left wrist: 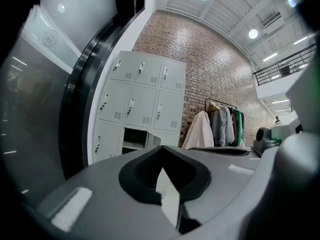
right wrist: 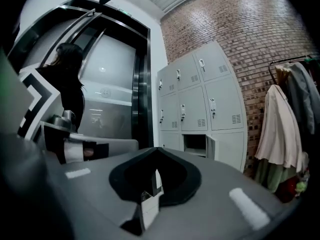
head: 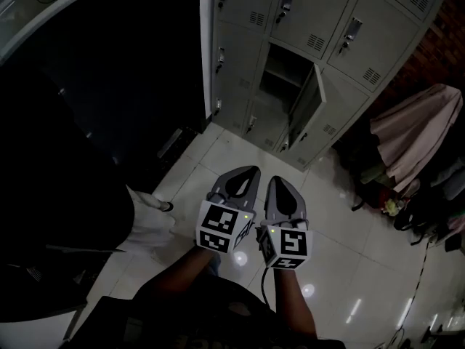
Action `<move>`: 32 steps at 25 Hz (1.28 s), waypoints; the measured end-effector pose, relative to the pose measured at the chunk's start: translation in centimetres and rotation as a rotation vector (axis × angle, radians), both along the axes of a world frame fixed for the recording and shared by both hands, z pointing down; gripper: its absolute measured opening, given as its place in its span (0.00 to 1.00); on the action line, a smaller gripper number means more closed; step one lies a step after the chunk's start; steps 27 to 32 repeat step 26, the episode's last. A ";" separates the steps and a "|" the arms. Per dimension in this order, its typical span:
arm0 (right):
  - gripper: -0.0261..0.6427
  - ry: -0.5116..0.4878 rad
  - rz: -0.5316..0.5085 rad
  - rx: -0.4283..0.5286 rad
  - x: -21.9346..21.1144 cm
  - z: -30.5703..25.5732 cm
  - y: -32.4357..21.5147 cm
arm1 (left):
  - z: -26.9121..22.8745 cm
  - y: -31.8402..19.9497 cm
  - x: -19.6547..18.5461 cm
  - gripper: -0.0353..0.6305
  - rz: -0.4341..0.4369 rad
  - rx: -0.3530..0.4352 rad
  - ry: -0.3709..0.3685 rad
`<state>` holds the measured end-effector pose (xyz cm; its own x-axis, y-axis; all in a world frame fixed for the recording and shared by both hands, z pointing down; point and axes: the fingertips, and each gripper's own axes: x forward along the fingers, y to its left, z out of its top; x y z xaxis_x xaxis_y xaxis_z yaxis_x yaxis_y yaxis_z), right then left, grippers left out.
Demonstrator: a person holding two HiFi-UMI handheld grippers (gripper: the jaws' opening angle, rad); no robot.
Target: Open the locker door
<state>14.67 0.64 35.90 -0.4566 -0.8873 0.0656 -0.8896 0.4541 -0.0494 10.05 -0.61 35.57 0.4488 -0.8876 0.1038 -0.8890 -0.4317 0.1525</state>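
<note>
The grey locker bank (head: 312, 20) stands against the far wall. One low middle locker (head: 287, 67) is open, its door (head: 309, 107) swung out to the right and the compartment dark inside. The same open locker (left wrist: 134, 138) shows in the left gripper view, and the open door (right wrist: 227, 151) in the right gripper view. My left gripper (head: 253, 170) and right gripper (head: 278, 180) hang side by side close to my body, over the tiled floor and well back from the lockers. Both are shut with nothing between the jaws.
A clothes rack with a pale coat (head: 418, 133) stands right of the lockers against the brick wall. A dark glass doorway (head: 109, 64) fills the left. A person in dark clothes (right wrist: 67, 79) stands close on my left. Cables (head: 421, 267) run along the floor at right.
</note>
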 end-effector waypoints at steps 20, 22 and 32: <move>0.04 -0.026 -0.047 0.007 7.0 -0.4 16.0 | 0.3 17.1 7.1 0.06 -0.040 0.001 -0.046; 0.04 -0.026 -0.050 0.006 7.0 -0.2 17.0 | 0.5 18.2 7.2 0.06 -0.041 -0.002 -0.047; 0.04 -0.024 -0.047 0.008 7.0 0.2 18.9 | 0.8 20.0 7.5 0.06 -0.034 -0.002 -0.043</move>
